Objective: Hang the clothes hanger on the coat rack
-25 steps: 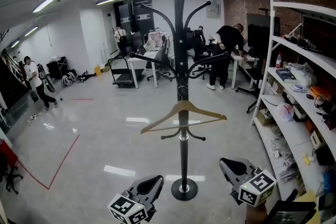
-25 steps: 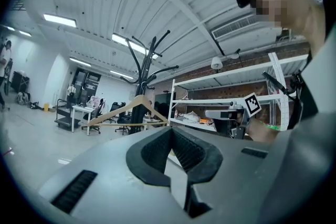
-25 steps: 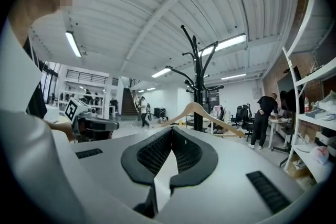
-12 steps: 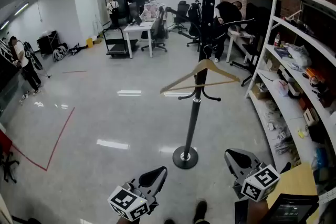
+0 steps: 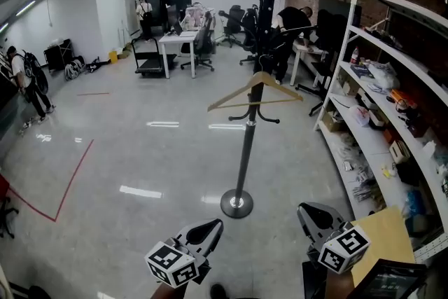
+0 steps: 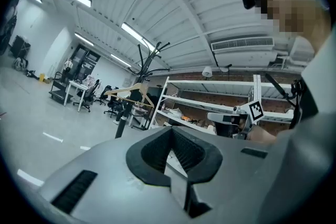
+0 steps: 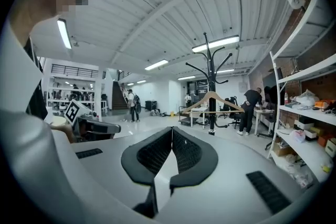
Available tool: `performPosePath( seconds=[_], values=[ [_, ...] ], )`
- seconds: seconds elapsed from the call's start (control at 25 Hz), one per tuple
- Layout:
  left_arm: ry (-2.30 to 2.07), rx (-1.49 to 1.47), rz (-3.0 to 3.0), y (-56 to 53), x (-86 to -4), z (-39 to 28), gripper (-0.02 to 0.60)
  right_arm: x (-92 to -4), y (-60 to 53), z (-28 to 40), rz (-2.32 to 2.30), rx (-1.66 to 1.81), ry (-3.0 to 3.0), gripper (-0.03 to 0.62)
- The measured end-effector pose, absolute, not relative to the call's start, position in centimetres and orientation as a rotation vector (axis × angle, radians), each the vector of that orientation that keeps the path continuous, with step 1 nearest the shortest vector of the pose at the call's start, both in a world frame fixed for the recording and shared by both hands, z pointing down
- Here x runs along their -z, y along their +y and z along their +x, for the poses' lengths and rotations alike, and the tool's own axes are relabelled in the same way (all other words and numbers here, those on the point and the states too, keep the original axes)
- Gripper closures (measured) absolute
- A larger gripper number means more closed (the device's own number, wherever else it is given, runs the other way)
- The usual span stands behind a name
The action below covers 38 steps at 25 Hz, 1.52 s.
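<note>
The wooden clothes hanger (image 5: 255, 91) hangs on the coat rack (image 5: 244, 150), about halfway up the black pole. Its top sits right against the pole and its arms spread to either side, with the left end dipping a little lower. I cannot make out which peg carries its hook. Just beneath it a pair of short curled pegs stick out, and the long curved arms fan out at the top of the rack. The rack stands alone on its round base on the glossy grey floor (image 5: 140, 150).

Both tools are low and near the person, well apart from the rack. The left gripper (image 5: 208, 227) points toward the base; its fingers are pressed together at the tips with nothing between them. The right gripper (image 5: 311, 212) is the same, fingers closed and empty. Each carries its marker cube behind.

To the right runs a white shelf unit (image 5: 392, 52) crowded with boxes and small clutter, and a brown sheet (image 5: 381, 238) lies by its near end. A red tape line (image 5: 70, 182) crosses the floor at the left. Far back stand a white table (image 5: 178, 38) with office chairs, a person in black (image 5: 290, 17) bending beside the shelves, and another person (image 5: 28, 77) at the left wall.
</note>
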State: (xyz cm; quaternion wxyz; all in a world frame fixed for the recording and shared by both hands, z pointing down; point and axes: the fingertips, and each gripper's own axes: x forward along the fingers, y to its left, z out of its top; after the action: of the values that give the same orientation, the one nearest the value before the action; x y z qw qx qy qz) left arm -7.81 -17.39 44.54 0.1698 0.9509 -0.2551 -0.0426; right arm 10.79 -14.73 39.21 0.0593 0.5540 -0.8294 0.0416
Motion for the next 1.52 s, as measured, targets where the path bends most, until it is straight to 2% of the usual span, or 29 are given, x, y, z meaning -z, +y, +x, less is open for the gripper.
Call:
performPosePath(
  seconds=[0.48, 0.92, 1.28, 1.52],
  values=[
    [-0.761, 0.095, 2.726, -2.5, -43.5, -2.5, 0.583, -39.8, 1.3, 13.6, 1.611, -0.090, -2.613, 0.586],
    [-0.817, -0.021, 2.735, 8.3, -43.4, -3.1, 0.583, -39.7, 9.1, 12.8, 1.548, -0.066, -2.685, 0.586],
    [-0.859, 0.049, 2.730, 13.3, -43.7, -8.1, 0.583, -39.4, 14.4, 8.2, 1.596, -0.066, -2.668, 0.586],
    [-0.872, 0.073, 2.739, 17.6, -43.5, -15.1, 0.583, -39.1, 19.3, 2.9, 1.695, -0.097, -2.611, 0.586]
  ],
)
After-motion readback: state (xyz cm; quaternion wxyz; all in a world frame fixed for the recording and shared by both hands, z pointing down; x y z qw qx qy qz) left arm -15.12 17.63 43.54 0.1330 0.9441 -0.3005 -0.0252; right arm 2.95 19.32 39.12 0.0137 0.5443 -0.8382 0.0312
